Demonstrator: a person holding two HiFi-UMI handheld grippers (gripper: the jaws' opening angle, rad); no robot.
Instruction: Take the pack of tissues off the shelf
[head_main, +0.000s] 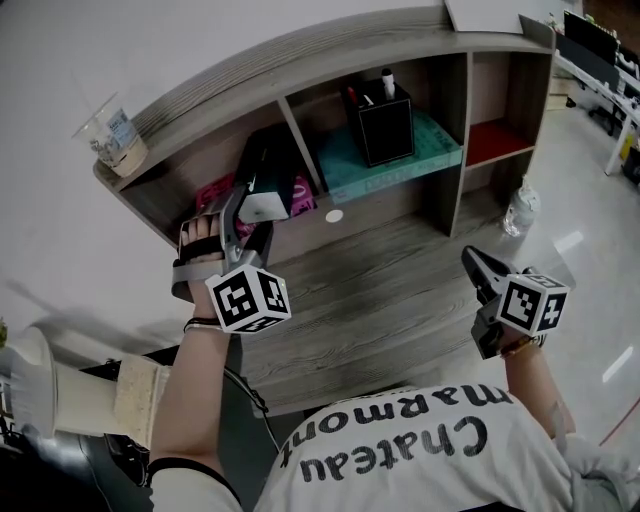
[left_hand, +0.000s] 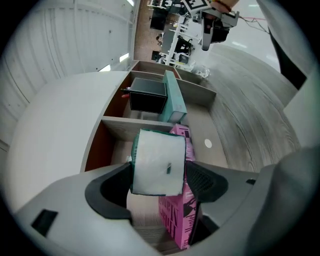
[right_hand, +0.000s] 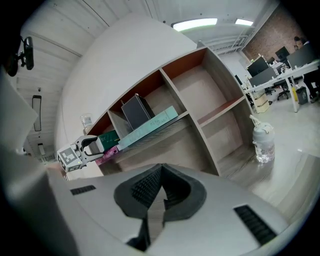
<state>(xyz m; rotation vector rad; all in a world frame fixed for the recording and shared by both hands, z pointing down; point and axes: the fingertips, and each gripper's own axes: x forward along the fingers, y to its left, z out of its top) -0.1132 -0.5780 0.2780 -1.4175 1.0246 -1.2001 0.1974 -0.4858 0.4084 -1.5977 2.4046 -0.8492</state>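
The pack of tissues (left_hand: 159, 163) is a dark green packet with a white end face. My left gripper (left_hand: 159, 181) is shut on it at the mouth of the left compartment of the wooden shelf (head_main: 330, 60). In the head view the pack of tissues (head_main: 266, 185) sticks out from the left gripper (head_main: 243, 222) toward the shelf, above a pink book (head_main: 212, 194). The right gripper view shows the pack of tissues (right_hand: 108, 139) held in the left gripper (right_hand: 95, 145). My right gripper (right_hand: 156, 192) is shut on nothing, held over the desk (head_main: 400, 270) at the right (head_main: 478, 268).
A pink book (left_hand: 181, 210) lies under the pack. A black pen holder (head_main: 387, 125) stands on a teal book (head_main: 395, 155) in the middle compartment. A plastic cup (head_main: 113, 138) sits on the shelf top. A water bottle (head_main: 519, 209) stands at the shelf's right end.
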